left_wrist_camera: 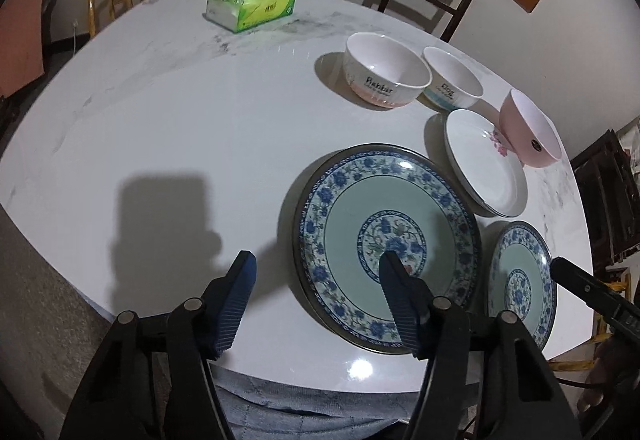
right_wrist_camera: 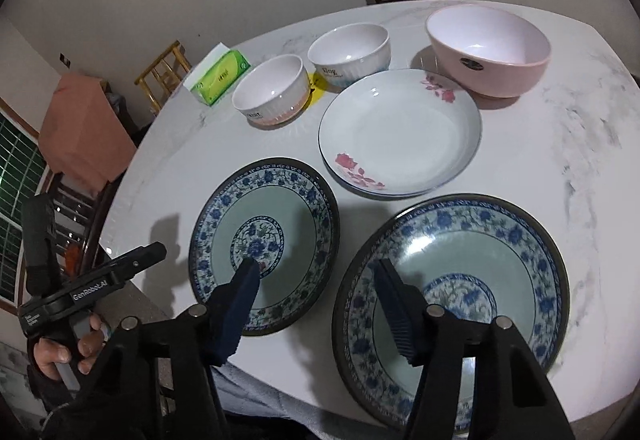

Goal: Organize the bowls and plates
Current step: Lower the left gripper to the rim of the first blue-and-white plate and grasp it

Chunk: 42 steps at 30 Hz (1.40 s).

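The left hand-held gripper (left_wrist_camera: 318,272) stood part-way open with nothing between its fingers, one ribbed blue pad over the bare white marbled surface (left_wrist_camera: 180,127) and the other over the left rim of a blue-and-white floral plate with a pale green centre (left_wrist_camera: 386,244). The right hand-held gripper (right_wrist_camera: 316,282) was likewise half-spread and empty, straddling the gap between that plate (right_wrist_camera: 266,244) and its twin (right_wrist_camera: 452,304) at the surface's near edge.

Both plates looked glazed and shallow, so a pad closing on a rim at a slant would probably skid off or tip the plate, and the twin could be nudged off the edge towards the person's lap. With two grippers working so near each other, they might also knock together.

Only the right wrist view showed the person's hand (right_wrist_camera: 64,352) on the left gripper's handle, and the whole white rose-printed dish (right_wrist_camera: 400,135) lying apart from the pink bowl (right_wrist_camera: 488,51). The left wrist view showed the word "Rabbit" on one white ribbed bowl (left_wrist_camera: 384,69), the other ribbed bowl (left_wrist_camera: 454,83) just beside it, and the green tissue pack (left_wrist_camera: 252,5) in full.
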Available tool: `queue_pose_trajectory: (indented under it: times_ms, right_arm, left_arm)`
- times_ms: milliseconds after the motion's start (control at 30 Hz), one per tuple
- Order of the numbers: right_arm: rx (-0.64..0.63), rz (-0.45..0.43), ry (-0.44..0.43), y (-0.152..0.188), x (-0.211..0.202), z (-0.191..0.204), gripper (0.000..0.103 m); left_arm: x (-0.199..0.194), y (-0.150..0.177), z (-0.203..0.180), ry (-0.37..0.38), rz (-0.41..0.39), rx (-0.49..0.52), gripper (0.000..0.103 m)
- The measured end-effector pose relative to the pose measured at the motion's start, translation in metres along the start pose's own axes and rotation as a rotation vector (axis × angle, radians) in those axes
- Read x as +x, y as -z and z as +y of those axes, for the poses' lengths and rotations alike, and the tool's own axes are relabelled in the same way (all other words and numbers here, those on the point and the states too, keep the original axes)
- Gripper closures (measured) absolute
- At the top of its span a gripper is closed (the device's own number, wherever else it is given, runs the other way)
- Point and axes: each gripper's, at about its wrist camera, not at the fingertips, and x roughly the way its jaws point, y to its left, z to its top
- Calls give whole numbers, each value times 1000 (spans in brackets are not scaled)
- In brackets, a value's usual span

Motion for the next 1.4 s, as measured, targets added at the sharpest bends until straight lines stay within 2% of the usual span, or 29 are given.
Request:
queue_pose_trajectory:
  times_ms: [167, 233, 367, 667, 733, 1300, 1400]
  right_arm:
    - [7, 58, -17, -14, 24, -1, 47]
    - [1, 81, -22, -20, 34, -2, 58]
    - [15, 119, -31, -29, 54, -6, 62]
    - [1, 157, -13, -38, 81, -9, 65]
    - [-2, 163, -20, -38, 84, -9, 71]
    - [-27, 187, -14, -43, 104, -3, 73]
    - [-34, 191, -14, -40, 107, -3, 80]
  left_arm:
    - [13, -7, 13, 46, 28, -44, 52]
    - [19, -9, 18, 60, 42, -59, 53]
    - [28, -10, 28, 93, 66, -93, 58]
    - [43, -12, 35, 101, 92, -102, 63]
    - [47, -12, 36, 100, 98, -101, 65]
    - [66, -12, 40, 104, 136, -97, 78]
    - [67, -12, 39, 115, 135, -90, 79]
